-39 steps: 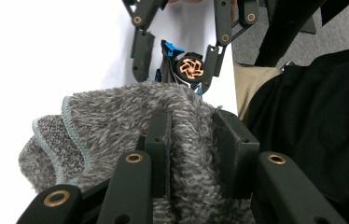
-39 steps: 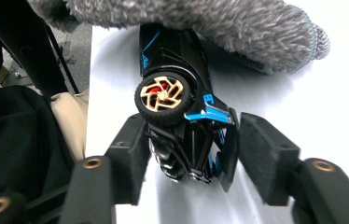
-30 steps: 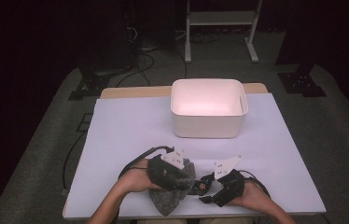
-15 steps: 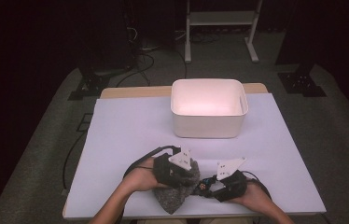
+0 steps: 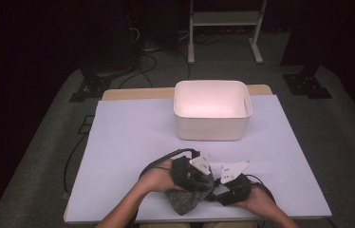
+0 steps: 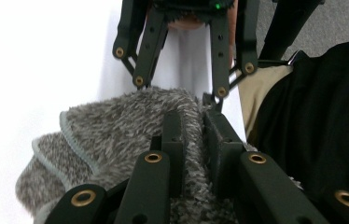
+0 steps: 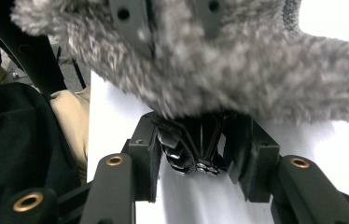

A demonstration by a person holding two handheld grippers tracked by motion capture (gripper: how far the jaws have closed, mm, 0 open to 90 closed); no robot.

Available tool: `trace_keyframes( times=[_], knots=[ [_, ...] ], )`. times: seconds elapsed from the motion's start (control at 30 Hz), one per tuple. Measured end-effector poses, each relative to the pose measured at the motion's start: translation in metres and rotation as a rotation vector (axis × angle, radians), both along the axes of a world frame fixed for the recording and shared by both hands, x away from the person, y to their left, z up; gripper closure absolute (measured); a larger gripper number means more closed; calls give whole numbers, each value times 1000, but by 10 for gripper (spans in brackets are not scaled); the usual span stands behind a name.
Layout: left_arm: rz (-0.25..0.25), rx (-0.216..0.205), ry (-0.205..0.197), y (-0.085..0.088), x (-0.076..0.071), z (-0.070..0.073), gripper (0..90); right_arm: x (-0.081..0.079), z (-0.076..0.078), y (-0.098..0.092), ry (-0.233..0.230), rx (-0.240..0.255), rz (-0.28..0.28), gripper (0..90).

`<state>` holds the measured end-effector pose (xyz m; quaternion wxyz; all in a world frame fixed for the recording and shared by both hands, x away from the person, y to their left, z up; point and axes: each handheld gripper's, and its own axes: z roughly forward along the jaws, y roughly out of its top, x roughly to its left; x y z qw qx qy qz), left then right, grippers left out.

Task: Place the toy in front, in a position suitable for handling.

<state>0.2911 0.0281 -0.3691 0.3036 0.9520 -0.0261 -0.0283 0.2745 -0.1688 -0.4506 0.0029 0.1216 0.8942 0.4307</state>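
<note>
At about seven o'clock on the tabletop (image 5: 133, 142), my left gripper (image 6: 192, 140) is clamped on a fold of the grey fuzzy cloth (image 6: 116, 135), its jaws drawn tight together with the pile squeezed between them. The cloth hangs in a bunch over the near edge at six o'clock, just beside my left hand (image 5: 154, 178). Right of it, touching the cloth's edge, my right gripper (image 7: 200, 158) has just been closing, and its jaws now stand partly apart around a small dark ridged clip (image 7: 189, 156); whether the pads press on it I cannot tell. The white bin (image 5: 212, 128) sits well apart at twelve o'clock.
</note>
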Motion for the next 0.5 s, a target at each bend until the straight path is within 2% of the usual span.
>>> trace_keyframes(
  times=[0.13,0.3,0.37,0.43,0.5],
  knots=[
    [18,-11,12,12,-2,-1,790,0,0,0,5,1,0,552],
    [4,-3,-3,3,-3,-1,789,0,0,1,5,0,-4,551],
    [4,-17,-6,-2,-3,-1,785,-1,0,1,5,2,-6,550],
    [-3,-20,7,-6,-1,-3,780,-1,-1,1,5,7,-6,550],
    [4,-24,40,-7,2,-4,756,0,-1,1,3,12,-5,550]
  ],
)
